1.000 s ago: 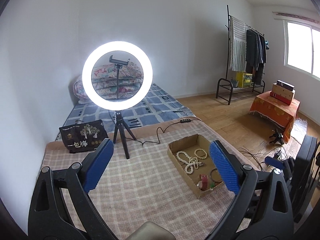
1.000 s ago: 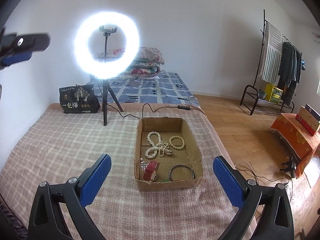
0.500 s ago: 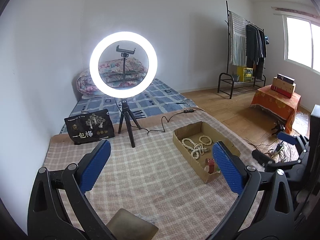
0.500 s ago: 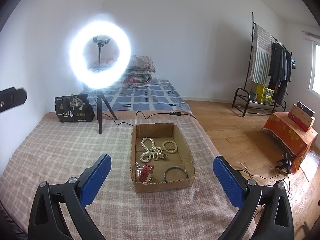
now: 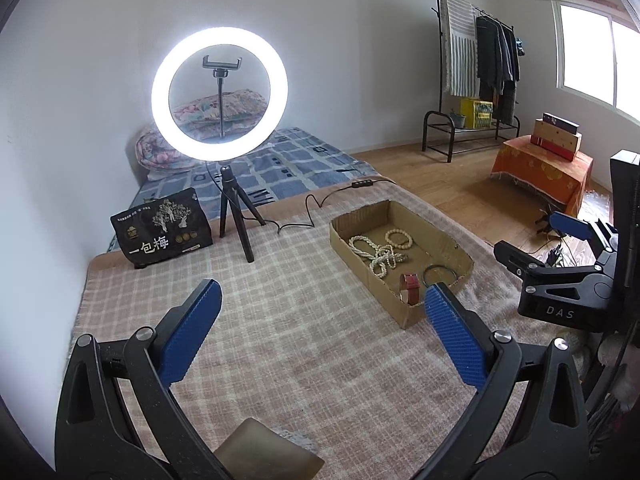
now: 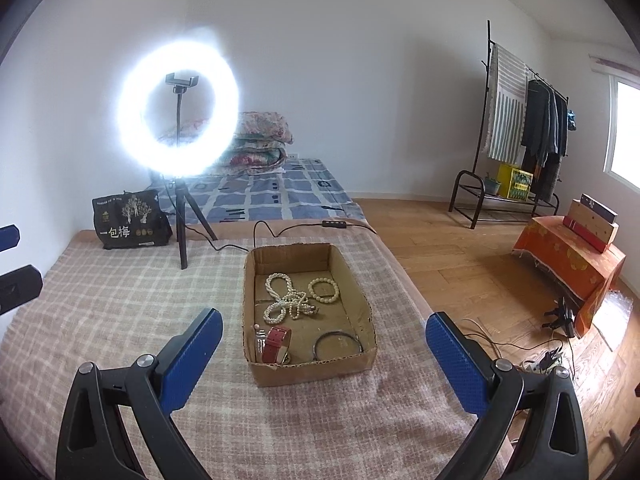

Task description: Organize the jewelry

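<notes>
A shallow cardboard box [image 6: 370, 354] [image 5: 464, 258] lies on a checked blanket. It holds a tangled pearl necklace [image 6: 285, 300] [image 5: 376, 254], a bead bracelet [image 6: 323, 290] [image 5: 398, 239], a red-strapped watch [image 6: 275, 344] [image 5: 411, 287] and a dark bangle [image 6: 338, 344] [image 5: 439, 272]. My right gripper [image 6: 320, 350] is open and empty, above the blanket just short of the box. My left gripper [image 5: 322, 330] is open and empty, left of the box. The right gripper also shows at the right edge of the left wrist view [image 5: 560, 248].
A lit ring light on a tripod [image 6: 180, 236] stands behind the box, its cable [image 6: 272, 228] trailing on the blanket. A black bag [image 6: 128, 220] sits at the back left. The blanket's right edge drops to a wooden floor [image 6: 460, 256] with cables.
Both grippers have pulled back and up from the box, so it looks smaller and farther. The right gripper has come into the left wrist view. Both stayed open.
</notes>
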A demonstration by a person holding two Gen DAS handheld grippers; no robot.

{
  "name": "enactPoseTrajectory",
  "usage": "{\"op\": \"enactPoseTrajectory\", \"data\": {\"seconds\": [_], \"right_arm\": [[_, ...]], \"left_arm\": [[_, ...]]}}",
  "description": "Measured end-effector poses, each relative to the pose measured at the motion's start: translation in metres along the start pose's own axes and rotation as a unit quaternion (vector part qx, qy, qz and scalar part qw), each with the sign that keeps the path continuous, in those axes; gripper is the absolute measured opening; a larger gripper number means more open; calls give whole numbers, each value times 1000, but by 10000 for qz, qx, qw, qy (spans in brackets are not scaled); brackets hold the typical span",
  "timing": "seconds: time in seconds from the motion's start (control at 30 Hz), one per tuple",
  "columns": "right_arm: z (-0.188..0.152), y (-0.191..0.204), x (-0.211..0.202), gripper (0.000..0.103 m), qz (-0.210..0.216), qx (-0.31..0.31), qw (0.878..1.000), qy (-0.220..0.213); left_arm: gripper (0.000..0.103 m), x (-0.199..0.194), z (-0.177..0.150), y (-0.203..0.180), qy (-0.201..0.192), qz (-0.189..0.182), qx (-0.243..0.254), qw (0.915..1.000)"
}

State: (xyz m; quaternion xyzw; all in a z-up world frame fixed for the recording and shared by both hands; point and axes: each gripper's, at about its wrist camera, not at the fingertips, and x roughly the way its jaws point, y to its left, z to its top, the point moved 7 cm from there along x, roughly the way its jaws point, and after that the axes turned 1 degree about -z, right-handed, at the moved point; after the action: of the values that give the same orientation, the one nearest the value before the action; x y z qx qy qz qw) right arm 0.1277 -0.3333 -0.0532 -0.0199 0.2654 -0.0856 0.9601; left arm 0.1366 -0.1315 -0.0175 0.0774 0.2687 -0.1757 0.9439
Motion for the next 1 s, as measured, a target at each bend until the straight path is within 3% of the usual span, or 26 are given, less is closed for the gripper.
{"op": "enactPoseTrajectory", "data": {"seconds": [1.0], "right_arm": [[-1,9,10,103,-48,-77,9999,81]], "left_arm": [[103,2,-1,1,-4,41,8,10000]]}}
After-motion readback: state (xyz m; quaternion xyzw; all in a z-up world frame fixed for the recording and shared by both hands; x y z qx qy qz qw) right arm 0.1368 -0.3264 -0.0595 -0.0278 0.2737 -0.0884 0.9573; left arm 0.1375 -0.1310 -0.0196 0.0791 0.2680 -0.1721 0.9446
